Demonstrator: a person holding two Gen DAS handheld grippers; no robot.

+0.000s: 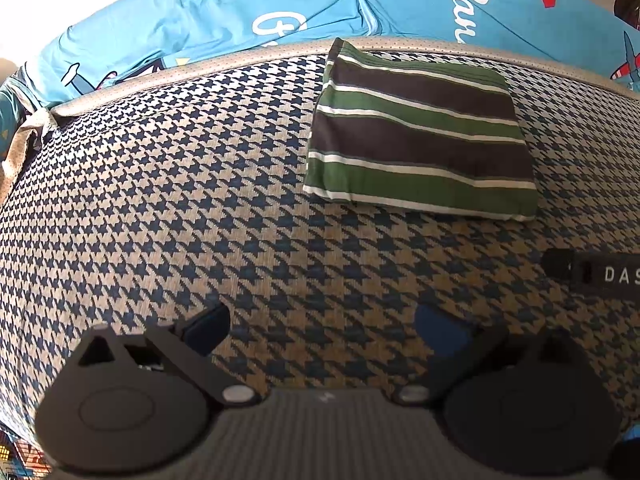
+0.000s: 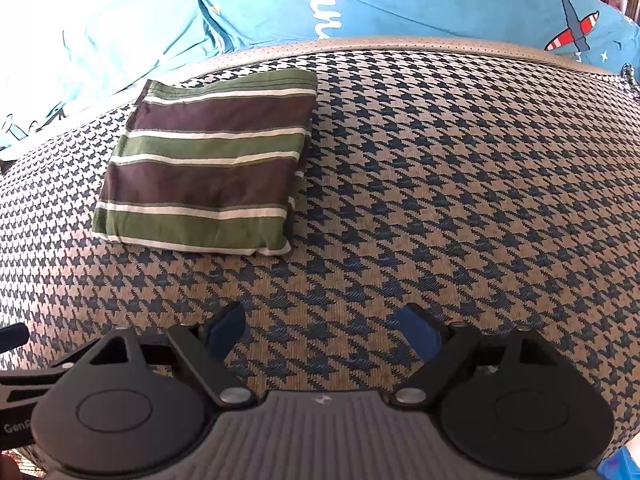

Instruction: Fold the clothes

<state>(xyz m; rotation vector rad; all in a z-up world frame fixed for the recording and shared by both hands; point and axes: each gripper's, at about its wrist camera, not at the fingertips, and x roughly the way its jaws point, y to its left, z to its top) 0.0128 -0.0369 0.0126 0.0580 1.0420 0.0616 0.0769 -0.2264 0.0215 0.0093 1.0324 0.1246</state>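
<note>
A striped garment (image 1: 420,136) in green, dark brown and white lies folded into a neat rectangle on the houndstooth cushion (image 1: 180,200). In the right wrist view the same folded garment (image 2: 208,160) sits at the upper left. My left gripper (image 1: 326,334) hovers over bare cushion, well short of the garment, its blue-padded fingers spread wide with nothing between them. My right gripper (image 2: 326,334) is open too, to the right of and nearer than the garment, holding nothing. Part of the right gripper (image 1: 600,274) shows at the left view's right edge.
A light-blue printed bedsheet (image 1: 200,20) with white lettering and toy planes rises behind the cushion's grey piped rim (image 1: 192,66). In the right wrist view the same sheet (image 2: 400,0) fills the top. The cushion (image 2: 460,180) stretches right of the garment.
</note>
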